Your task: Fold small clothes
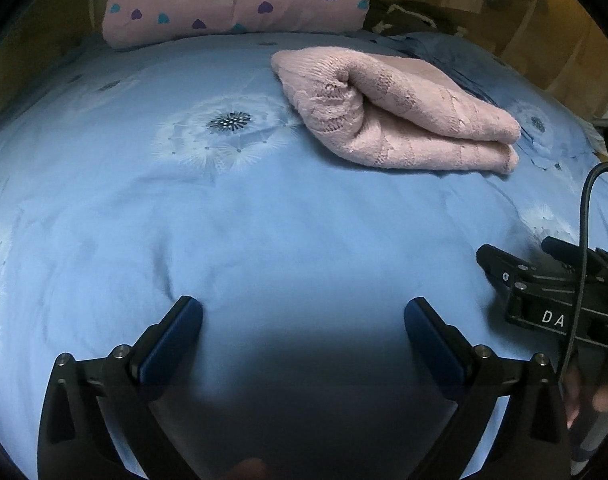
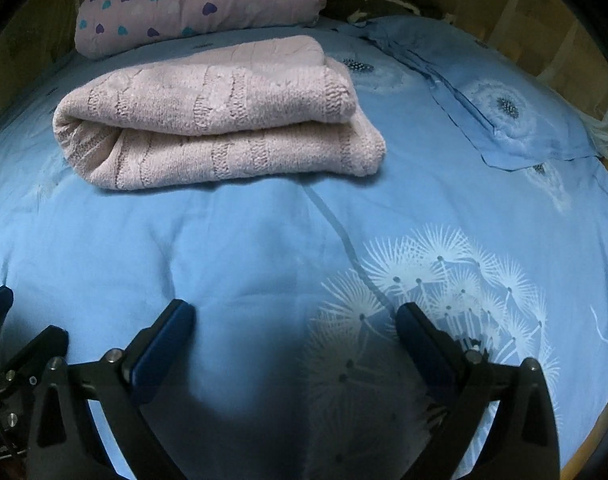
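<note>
A pink knitted garment (image 2: 219, 116) is seen folded into a thick bundle, lying on a bed covered by a blue dandelion-print quilt (image 2: 263, 248). In the right wrist view the garment sits ahead and to the left, its rolled fold at the left end. In the left wrist view the same garment (image 1: 396, 116) is placed ahead and to the right. The left gripper (image 1: 303, 316) is held wide open above bare quilt (image 1: 223, 220), nothing between its fingers. The right gripper (image 2: 295, 320) is likewise spread open and empty, well short of the garment. A lilac pillow with heart print (image 1: 235, 0) is noted at the far edge of the bed, just behind the garment. A blue pillowcase (image 2: 500, 116) lies at far right.
</note>
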A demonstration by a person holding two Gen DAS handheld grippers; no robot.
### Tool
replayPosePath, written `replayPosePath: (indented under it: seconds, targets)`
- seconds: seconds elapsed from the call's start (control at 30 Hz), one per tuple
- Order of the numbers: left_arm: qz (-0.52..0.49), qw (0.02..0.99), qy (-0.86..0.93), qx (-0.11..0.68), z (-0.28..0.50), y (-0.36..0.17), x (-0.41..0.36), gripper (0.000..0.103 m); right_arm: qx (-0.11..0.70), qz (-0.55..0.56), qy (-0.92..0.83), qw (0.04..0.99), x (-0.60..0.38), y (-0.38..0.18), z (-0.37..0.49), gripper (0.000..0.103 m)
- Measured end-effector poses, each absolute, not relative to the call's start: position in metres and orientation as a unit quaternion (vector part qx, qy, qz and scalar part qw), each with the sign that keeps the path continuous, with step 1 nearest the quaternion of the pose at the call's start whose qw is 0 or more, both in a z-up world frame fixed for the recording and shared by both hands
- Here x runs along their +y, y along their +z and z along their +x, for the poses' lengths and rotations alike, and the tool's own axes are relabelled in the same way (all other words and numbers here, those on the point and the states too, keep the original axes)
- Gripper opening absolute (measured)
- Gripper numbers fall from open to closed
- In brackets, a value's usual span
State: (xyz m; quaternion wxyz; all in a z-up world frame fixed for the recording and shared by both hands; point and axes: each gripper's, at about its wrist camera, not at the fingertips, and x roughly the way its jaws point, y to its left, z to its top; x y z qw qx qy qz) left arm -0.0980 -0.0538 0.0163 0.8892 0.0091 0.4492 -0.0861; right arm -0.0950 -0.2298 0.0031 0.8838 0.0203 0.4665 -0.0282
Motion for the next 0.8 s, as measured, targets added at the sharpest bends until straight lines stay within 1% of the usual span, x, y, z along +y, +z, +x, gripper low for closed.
replayPosePath:
  seconds: [0.8]
  targets:
    - [0.014, 0.894, -0.07, 0.442, -0.0987, 0.0151, -0.0519, 0.086, 0.47, 0.013, -0.032, 0.882, -0.2305, 0.0038, -0.0904, 0.103]
